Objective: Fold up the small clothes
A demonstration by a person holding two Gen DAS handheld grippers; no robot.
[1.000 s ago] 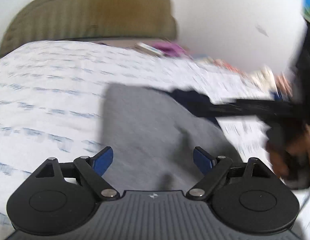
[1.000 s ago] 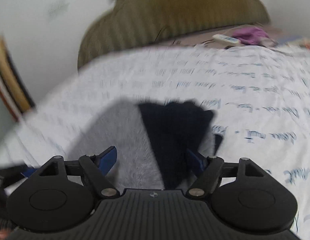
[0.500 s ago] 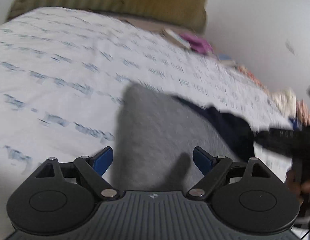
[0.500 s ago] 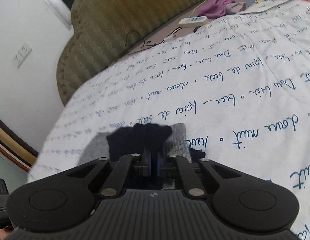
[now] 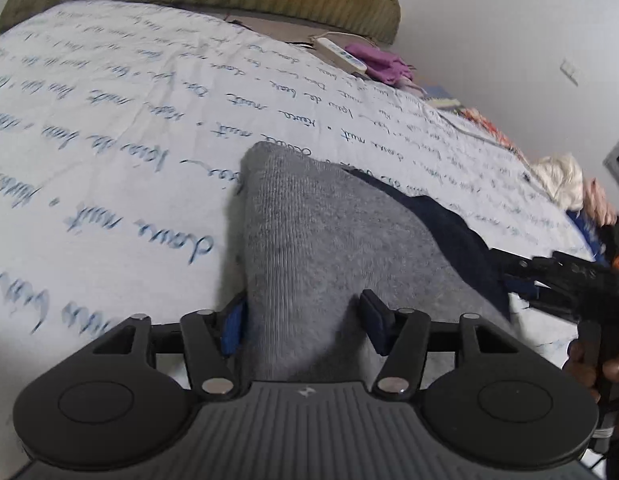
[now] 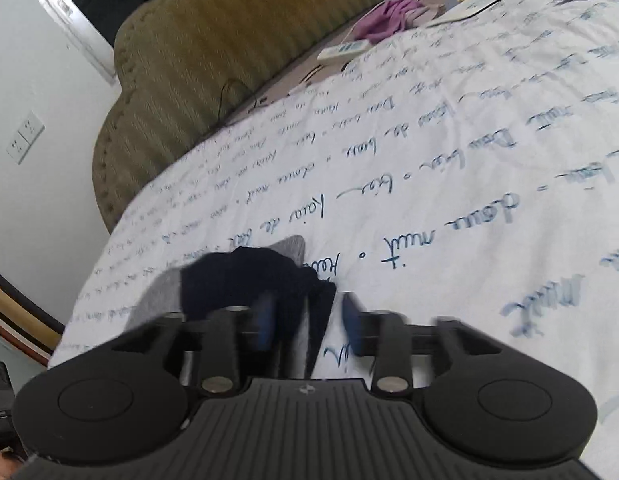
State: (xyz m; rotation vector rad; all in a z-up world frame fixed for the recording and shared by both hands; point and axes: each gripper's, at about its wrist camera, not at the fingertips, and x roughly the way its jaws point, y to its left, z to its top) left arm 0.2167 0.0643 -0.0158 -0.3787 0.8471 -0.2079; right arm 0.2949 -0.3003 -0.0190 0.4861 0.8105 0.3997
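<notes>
L gripper (image 5: 303, 316) is seen low over the bed, jaws part-open and just been closing in – the near end of the grey knit garment (image 5: 309, 248) is bunched up between the blue pads (image 5: 232, 326). Left pad looks to touch the cloth edge; a firm clamp can't be confirmed, so it's read as apart.

R gripper (image 6: 307, 318) is blurred, jaws just been opening – pads stand apart, w/ a fold of the dark navy garment (image 6: 253, 276) hanging between them, not pinched. In the L view that gripper is caught at far right, held in a hand (image 5: 597, 364), tips at the navy cloth's edge.

Both garments are laid on the white sheet w/ blue script (image 6: 449, 184), navy on top of grey, near the bed's front edge. Further back: olive headboard (image 6: 213, 52), a white remote (image 5: 341, 54), a purple cloth (image 5: 381, 62) beside it. A wall socket (image 6: 25, 136) is seen at left in the R view.
</notes>
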